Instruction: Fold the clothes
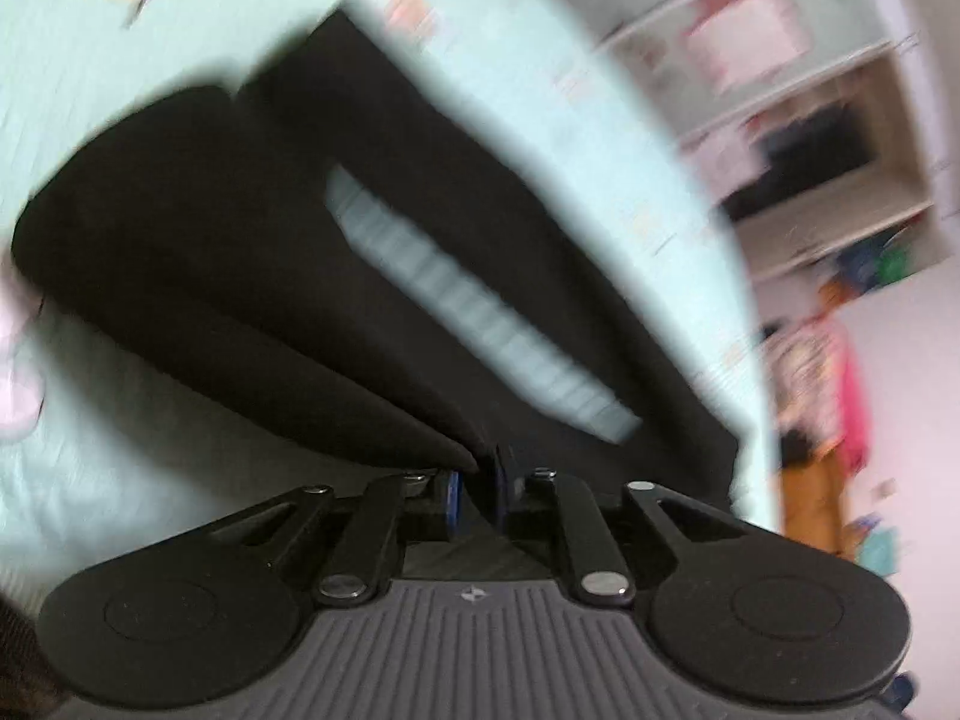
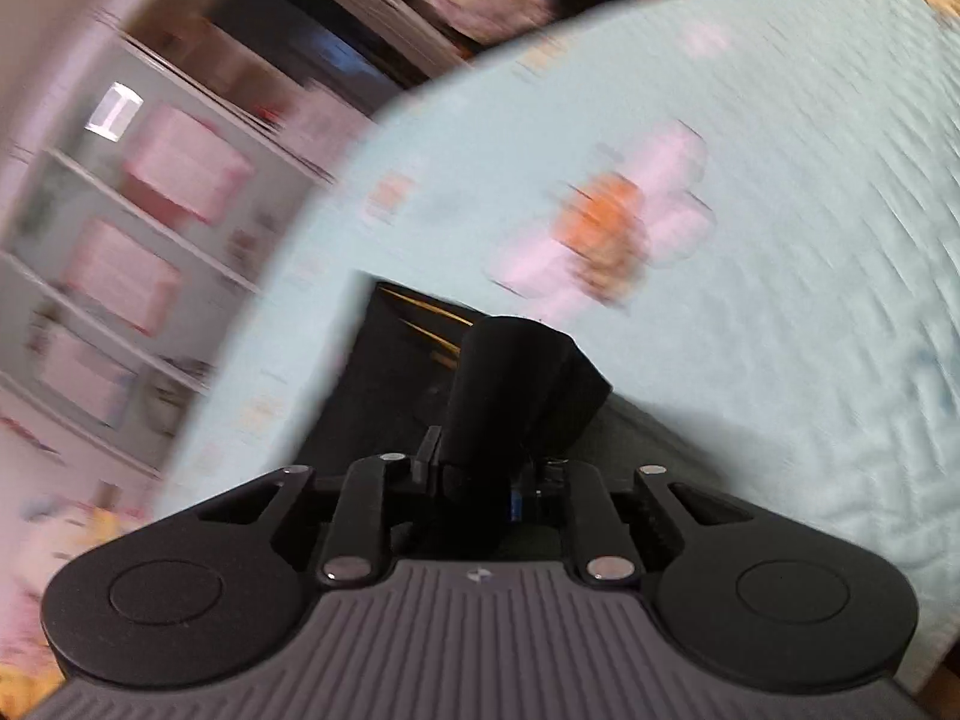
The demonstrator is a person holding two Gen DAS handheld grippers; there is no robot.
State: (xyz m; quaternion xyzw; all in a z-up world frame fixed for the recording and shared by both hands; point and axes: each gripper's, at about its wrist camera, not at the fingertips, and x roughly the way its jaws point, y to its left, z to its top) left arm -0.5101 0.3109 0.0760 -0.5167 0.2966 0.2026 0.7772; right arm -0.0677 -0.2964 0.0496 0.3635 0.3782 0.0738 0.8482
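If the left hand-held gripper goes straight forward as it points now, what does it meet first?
The black garment it already pinches: the left hand-held gripper would push into that cloth, with the pale green bed cover probably behind it.

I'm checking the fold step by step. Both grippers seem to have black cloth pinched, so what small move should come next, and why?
Probably carry the pinched edges across and lay them on the flat part. The left gripper and right gripper are each shut on the black garment, which lifts off the pale green bedspread in a fold. Both views are blurred, so exact alignment cannot be judged.
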